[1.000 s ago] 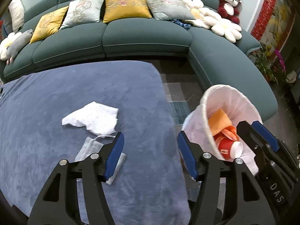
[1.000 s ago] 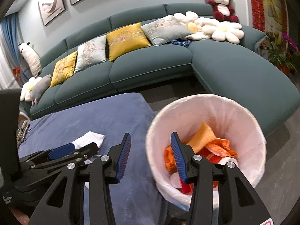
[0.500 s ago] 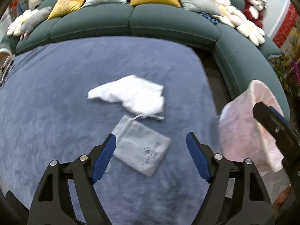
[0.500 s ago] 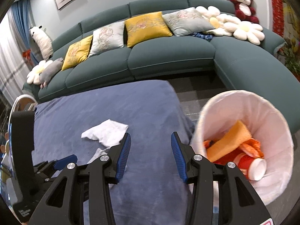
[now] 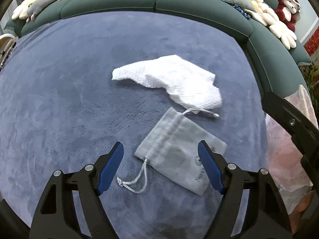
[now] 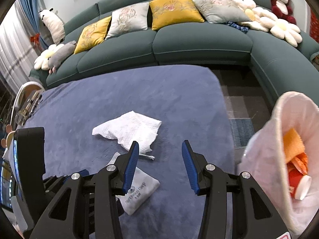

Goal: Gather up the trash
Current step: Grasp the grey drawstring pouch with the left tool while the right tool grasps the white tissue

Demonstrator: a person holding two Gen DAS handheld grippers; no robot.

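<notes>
A home living room: curved green sofa (image 6: 199,41) with cushions (image 6: 174,11) and plush toys (image 6: 281,4).

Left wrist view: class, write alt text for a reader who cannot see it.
The open left gripper hovers above a grey drawstring pouch on a blue plush cover. A crumpled white paper towel lies just beyond, and a green sofa curves behind.

The worktop (image 5: 69,99) wears matt, plushy blue cloth; the paper towel (image 5: 171,79) is white, dimpled paper; the drawstring pouch (image 5: 175,147) is soft grey fabric; the fingers (image 5: 110,165) carry ribbed blue pads.
</notes>
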